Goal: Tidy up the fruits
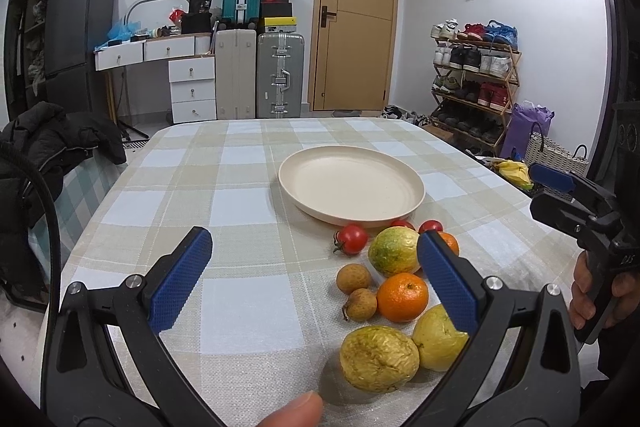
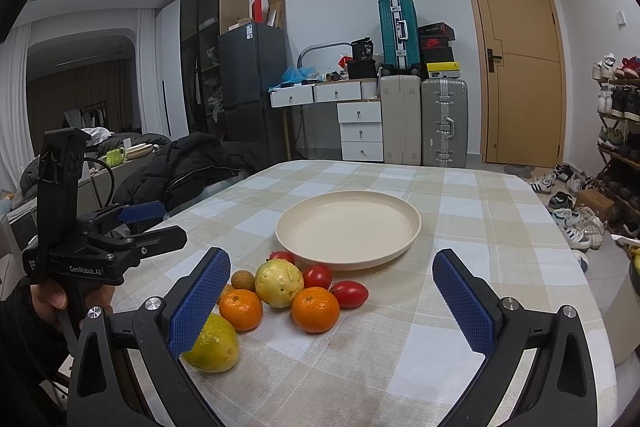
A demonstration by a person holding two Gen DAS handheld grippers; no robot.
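A cream plate (image 1: 352, 183) (image 2: 348, 227) stands empty on the checked tablecloth. In front of it lies a cluster of fruit: tomatoes (image 1: 351, 238) (image 2: 349, 293), oranges (image 1: 402, 295) (image 2: 315, 309), yellow-green guavas (image 1: 394, 251) (image 2: 279, 283), two longans (image 1: 353, 278) and a wrinkled yellow fruit (image 1: 378, 358). My left gripper (image 1: 316, 267) is open and empty, above the table just left of the fruit. My right gripper (image 2: 332, 303) is open and empty, with the fruit between its fingers; it also shows in the left wrist view (image 1: 576, 203).
A black jacket (image 1: 48, 155) lies over a chair at the table's left. A shoe rack (image 1: 476, 83) and a basket (image 1: 554, 155) stand to the right. Suitcases (image 1: 260, 79), a drawer desk and a door stand at the back wall.
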